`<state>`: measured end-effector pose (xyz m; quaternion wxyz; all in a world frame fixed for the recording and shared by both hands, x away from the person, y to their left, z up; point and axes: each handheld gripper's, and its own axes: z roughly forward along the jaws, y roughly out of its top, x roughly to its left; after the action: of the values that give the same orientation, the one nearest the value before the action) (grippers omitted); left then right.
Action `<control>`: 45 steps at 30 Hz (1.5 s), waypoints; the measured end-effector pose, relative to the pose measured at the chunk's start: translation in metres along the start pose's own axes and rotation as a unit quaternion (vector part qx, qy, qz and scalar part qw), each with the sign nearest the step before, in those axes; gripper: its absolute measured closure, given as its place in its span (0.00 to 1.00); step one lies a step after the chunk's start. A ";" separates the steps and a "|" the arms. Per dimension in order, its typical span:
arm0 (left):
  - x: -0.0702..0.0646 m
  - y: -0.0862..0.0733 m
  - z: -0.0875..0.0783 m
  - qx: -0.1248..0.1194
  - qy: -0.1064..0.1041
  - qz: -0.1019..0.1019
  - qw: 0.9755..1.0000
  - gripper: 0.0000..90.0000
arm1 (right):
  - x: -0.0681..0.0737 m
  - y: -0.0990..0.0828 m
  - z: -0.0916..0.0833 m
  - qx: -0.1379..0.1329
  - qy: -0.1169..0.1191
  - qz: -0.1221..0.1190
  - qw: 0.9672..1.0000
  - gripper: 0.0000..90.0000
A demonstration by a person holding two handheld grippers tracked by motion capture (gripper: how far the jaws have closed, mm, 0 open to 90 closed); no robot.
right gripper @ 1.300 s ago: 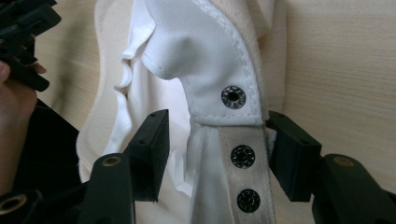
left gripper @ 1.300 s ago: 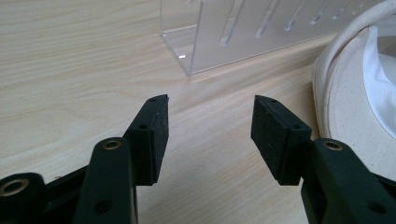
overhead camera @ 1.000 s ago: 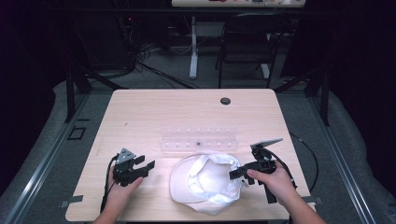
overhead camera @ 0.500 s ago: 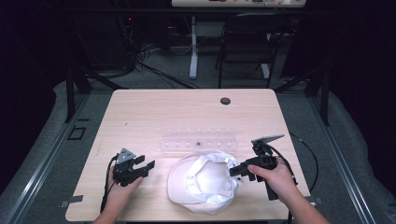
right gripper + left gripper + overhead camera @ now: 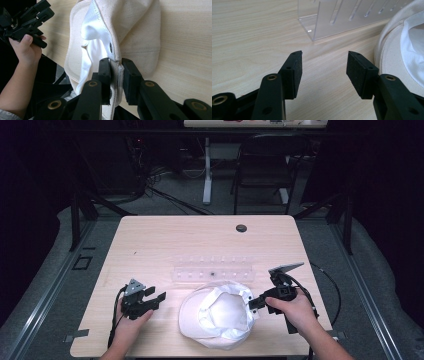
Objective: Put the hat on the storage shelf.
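the white cap (image 5: 220,315) lies upside down on the desk (image 5: 165,240), just in front of a clear plastic rack (image 5: 212,272). the right gripper (image 5: 115,65) has just been closing its jaws and now pinches the cap's rim. the left gripper (image 5: 150,299), left of the cap and apart from it, has its jaws spread with nothing between them.

A light wooden bench (image 5: 150,245) stood on a grey floor (image 5: 365,285) in a dark room. A clear plastic rack (image 5: 212,272) with a row of slots lay near the bench's middle. A small dark round grommet (image 5: 241,228) sat near the far edge. Beyond the bench stood a dark folding chair (image 5: 262,170) and a white table leg (image 5: 207,175).
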<state>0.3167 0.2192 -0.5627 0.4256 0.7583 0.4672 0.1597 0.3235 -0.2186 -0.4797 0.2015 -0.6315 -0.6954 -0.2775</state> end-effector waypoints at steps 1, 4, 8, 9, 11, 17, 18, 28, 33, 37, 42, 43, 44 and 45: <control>0.000 0.000 0.000 0.000 0.000 0.001 1.000 0.53 | 0.000 0.000 -0.001 0.002 -0.001 -0.002 1.000 0.89; 0.000 0.000 0.000 -0.001 -0.001 0.001 1.000 0.53 | 0.003 0.001 -0.003 -0.001 -0.012 -0.010 1.000 0.89; -0.001 0.000 0.000 -0.001 -0.001 0.000 1.000 0.53 | 0.009 0.003 -0.006 -0.001 -0.021 -0.016 1.000 0.90; -0.001 0.000 0.000 0.000 -0.001 0.000 1.000 0.53 | 0.010 0.003 -0.006 0.001 -0.024 -0.017 1.000 0.90; -0.001 0.000 0.000 0.000 -0.001 0.001 1.000 0.53 | 0.014 0.004 -0.007 0.001 -0.030 -0.020 0.999 0.90; -0.001 0.000 0.000 0.006 -0.001 0.005 1.000 0.53 | 0.028 0.009 -0.011 0.004 -0.034 -0.018 0.999 0.90; -0.001 0.000 0.001 0.003 0.000 0.005 1.000 0.53 | 0.031 0.010 -0.012 0.001 -0.036 -0.018 0.999 0.90; -0.002 0.000 0.001 0.004 -0.001 0.008 1.000 0.53 | 0.057 0.022 -0.019 0.017 -0.047 -0.038 0.998 0.91; -0.002 0.000 0.001 0.005 -0.002 0.009 1.000 0.53 | 0.071 0.028 -0.024 0.014 -0.045 -0.039 0.998 0.91; -0.002 0.000 0.001 0.006 -0.002 0.010 1.000 0.53 | 0.083 0.030 -0.026 0.017 -0.043 -0.042 0.998 0.91; -0.002 0.000 0.001 0.005 -0.003 0.010 1.000 0.53 | 0.094 0.033 -0.030 0.019 -0.029 -0.048 0.998 0.91; -0.002 0.000 0.001 0.005 -0.003 0.010 1.000 0.53 | 0.096 0.034 -0.031 0.019 -0.023 -0.047 0.998 0.91; -0.002 0.000 0.001 0.005 -0.003 0.010 1.000 0.53 | 0.096 0.035 -0.032 0.021 -0.017 -0.047 0.999 0.91; -0.002 0.000 0.001 0.005 -0.003 0.010 1.000 0.53 | 0.097 0.035 -0.031 0.015 -0.009 -0.043 0.999 0.91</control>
<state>0.3164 0.2170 -0.5630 0.4212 0.7657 0.4593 0.1595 0.3444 -0.1626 -0.3897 0.1921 -0.6002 -0.7280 -0.2700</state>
